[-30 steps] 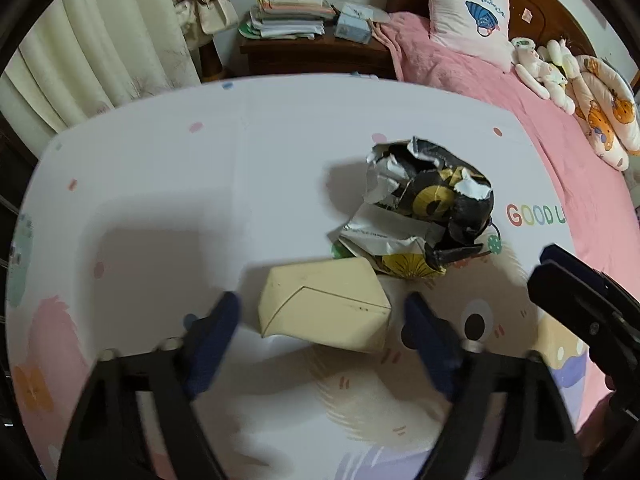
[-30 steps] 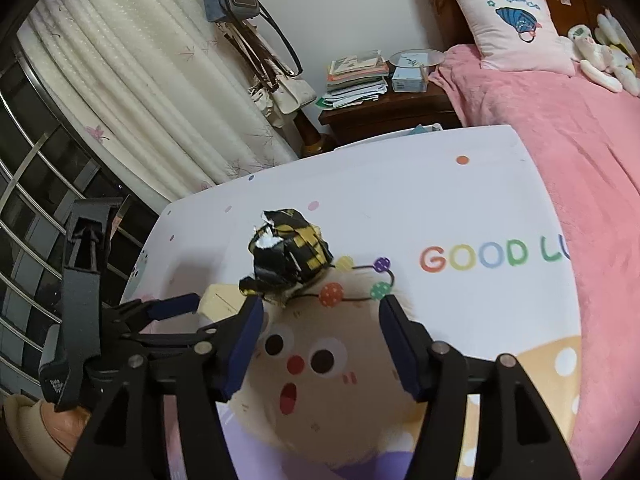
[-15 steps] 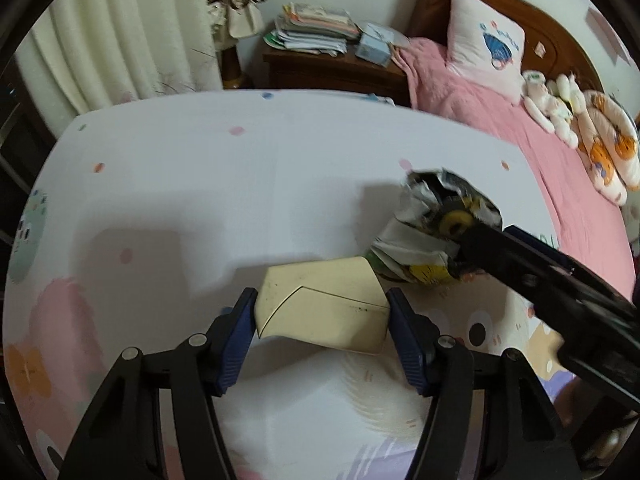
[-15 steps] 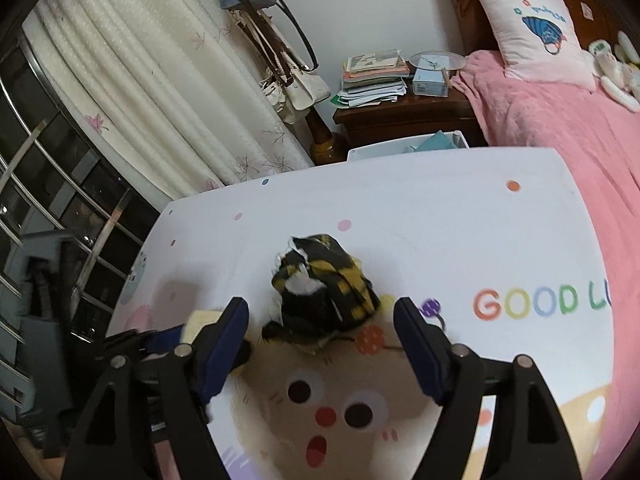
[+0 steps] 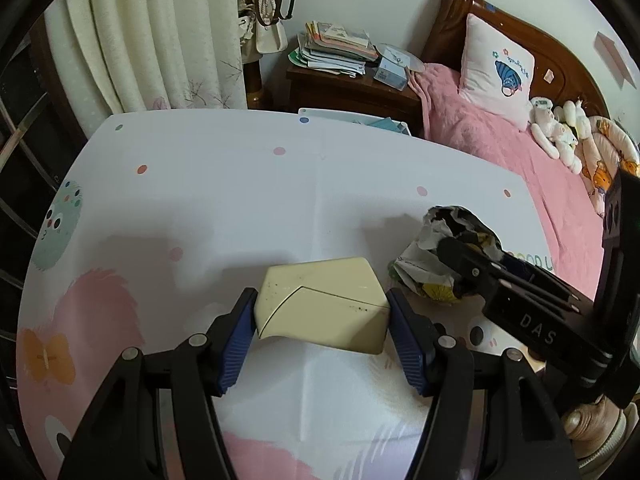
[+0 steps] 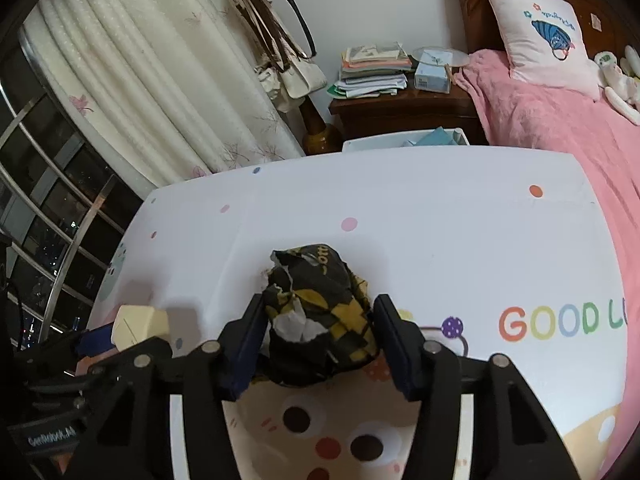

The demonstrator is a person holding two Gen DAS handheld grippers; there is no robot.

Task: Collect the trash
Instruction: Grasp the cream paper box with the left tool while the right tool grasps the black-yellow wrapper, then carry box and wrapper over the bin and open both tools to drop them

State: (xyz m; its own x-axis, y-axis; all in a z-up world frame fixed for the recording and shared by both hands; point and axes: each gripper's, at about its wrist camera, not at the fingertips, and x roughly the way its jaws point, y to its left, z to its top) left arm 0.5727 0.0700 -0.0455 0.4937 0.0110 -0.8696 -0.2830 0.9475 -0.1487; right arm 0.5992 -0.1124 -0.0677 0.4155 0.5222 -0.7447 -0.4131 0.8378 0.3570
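We see our left hand-held gripper (image 5: 322, 326) squeezing the cream box (image 5: 322, 308). Our right hand-held gripper (image 6: 318, 344) is closing on the crumpled wrapper (image 6: 320, 320), mid-table (image 6: 440, 216), edges far.

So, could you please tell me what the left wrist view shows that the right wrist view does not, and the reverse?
Only the left wrist view shows the cream box's front face, clamped between the left tongs, and the plush toys on the bed. Only the right wrist view shows the right tongs closing around the crumpled wrapper, and the dark window grille. Both show the box, the wrapper, the white printed table, the nightstand's stacked papers and the pink pillow.
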